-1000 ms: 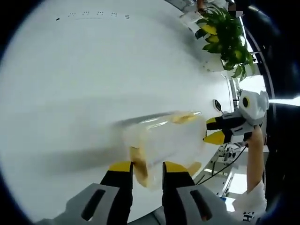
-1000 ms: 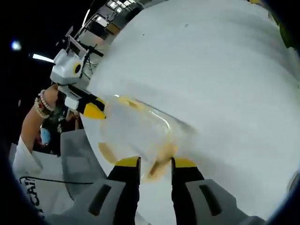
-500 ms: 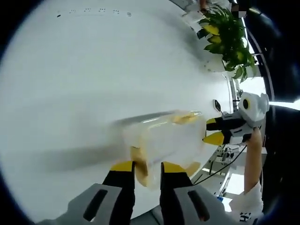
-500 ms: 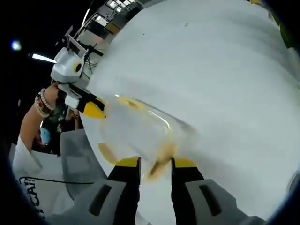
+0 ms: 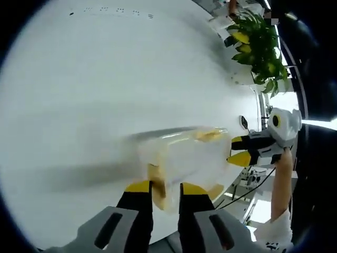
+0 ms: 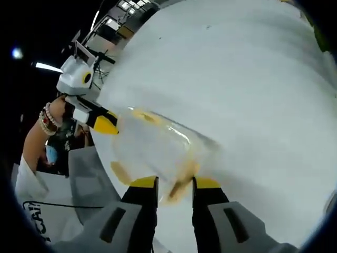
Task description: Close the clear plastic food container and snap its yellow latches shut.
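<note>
Black lettering, cut off and unreadable beyond what looks like "CA", on a white sleeve [image 6: 31, 203] at lower left of the right gripper view. A row of small dark marks [image 5: 110, 10], too small to read, near the top of the white table [image 5: 105, 84] in the left gripper view.

Clear plastic food container [image 5: 184, 158] resting on the table, low and centre in both views, lid down on it as far as can be told. Left gripper [image 5: 159, 191] at the bottom of its own view, yellow-tipped fingers [image 5: 138, 186] narrowly apart, straddling a yellow latch [image 5: 157, 182] on the container's near end; contact cannot be told. Right gripper [image 6: 175, 183] likewise at the bottom of its own view, fingertips a little apart around the latch at the opposite end. Each gripper seen at the far end of the container in the other's view, at right and at upper left.

Leafy green plant [image 5: 258, 45] at upper right of the left gripper view, beyond the table edge. Dark room with bright ceiling lights [image 6: 47, 65] at upper left of the right gripper view. Beaded bracelets [image 6: 48, 117] on a wrist there.
</note>
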Tool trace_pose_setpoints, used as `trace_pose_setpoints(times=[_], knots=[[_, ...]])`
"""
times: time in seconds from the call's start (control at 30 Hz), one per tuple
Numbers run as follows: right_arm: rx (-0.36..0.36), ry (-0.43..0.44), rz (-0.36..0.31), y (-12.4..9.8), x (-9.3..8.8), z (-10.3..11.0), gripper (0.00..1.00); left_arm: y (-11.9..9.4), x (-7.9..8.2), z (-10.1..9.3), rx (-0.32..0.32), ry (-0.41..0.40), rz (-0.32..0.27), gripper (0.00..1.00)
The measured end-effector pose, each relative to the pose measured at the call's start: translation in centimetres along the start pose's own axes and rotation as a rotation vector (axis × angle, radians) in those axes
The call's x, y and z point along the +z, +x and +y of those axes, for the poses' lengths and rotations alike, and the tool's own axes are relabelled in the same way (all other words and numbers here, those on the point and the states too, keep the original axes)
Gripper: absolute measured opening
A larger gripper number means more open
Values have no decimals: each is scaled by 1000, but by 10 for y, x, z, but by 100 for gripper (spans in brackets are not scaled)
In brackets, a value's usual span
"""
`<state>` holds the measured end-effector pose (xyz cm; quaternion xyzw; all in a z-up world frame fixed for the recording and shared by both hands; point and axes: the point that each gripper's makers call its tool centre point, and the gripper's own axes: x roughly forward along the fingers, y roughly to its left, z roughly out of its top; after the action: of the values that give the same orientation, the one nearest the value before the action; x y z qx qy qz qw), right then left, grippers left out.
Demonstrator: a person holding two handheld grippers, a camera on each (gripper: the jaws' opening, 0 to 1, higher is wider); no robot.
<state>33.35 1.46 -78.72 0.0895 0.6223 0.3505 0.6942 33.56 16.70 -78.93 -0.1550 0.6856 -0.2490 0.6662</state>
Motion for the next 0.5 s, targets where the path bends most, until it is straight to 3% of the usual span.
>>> trace_pose_setpoints(times=[0.07,0.1,0.13,0.5], knots=[[3,0,0,0,0,0,21,0,0,0,1,-5,-4,8],[66,-8,-20,4,5,10,21,0,0,0,1,-9,-5,8],[14,27,-12,1,2,1,21,0,0,0,0,-12,-3,8],[14,-2,10,-6,-5,1,21,0,1,-1,-13,-40,1,6]])
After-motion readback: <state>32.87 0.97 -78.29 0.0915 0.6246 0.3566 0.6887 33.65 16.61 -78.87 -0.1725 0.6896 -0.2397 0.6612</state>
